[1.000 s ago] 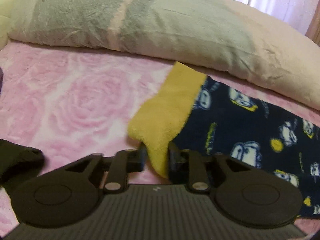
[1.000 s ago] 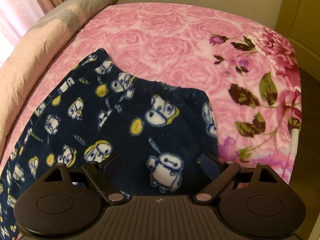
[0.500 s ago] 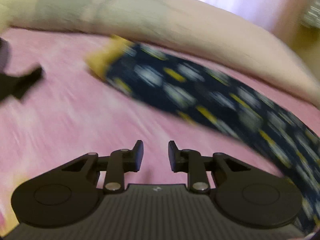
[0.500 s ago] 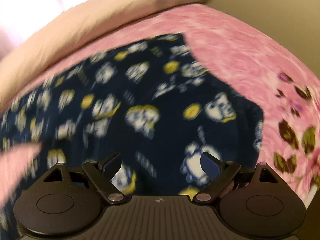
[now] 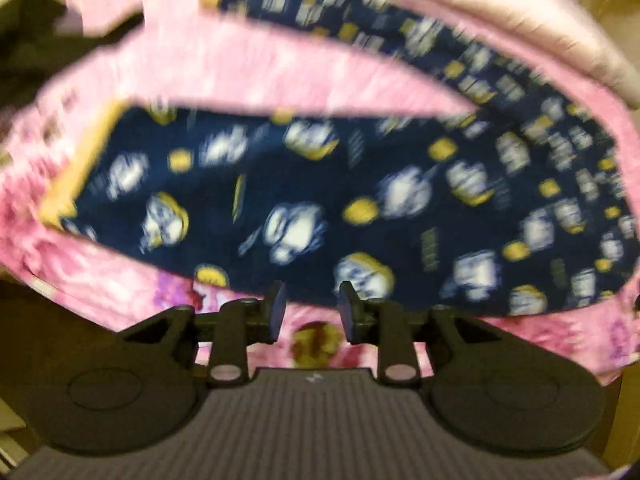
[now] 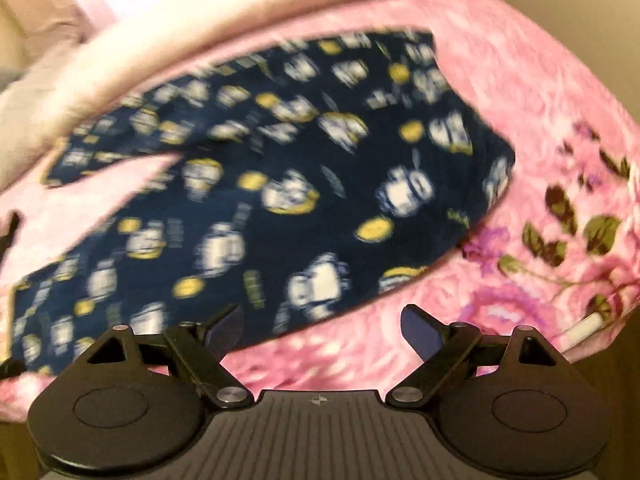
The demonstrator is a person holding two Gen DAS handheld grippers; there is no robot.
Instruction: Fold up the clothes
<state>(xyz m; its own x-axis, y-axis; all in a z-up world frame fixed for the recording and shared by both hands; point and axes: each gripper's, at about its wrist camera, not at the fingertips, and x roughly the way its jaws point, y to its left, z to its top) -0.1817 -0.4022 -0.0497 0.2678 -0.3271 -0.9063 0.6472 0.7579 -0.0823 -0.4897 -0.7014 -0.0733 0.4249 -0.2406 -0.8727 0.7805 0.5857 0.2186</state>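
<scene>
Your left gripper (image 5: pixel 308 312), just opening narrowly, and wide-open right gripper (image 6: pixel 322 330) hold nothing; rushing could rumple the spread fleece pyjama trousers (image 6: pixel 280 184).

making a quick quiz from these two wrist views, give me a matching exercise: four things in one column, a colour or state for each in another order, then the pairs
Things
1. pyjama trousers
2. bedspread
3. left tool
4. right tool

Colour or state
A. pink with a rose pattern
B. fingers spread wide, nothing between them
C. navy with white and yellow cartoon figures, lying on the bed
D. fingers a narrow gap apart, nothing between them

Pairs: 1-C, 2-A, 3-D, 4-B
</scene>
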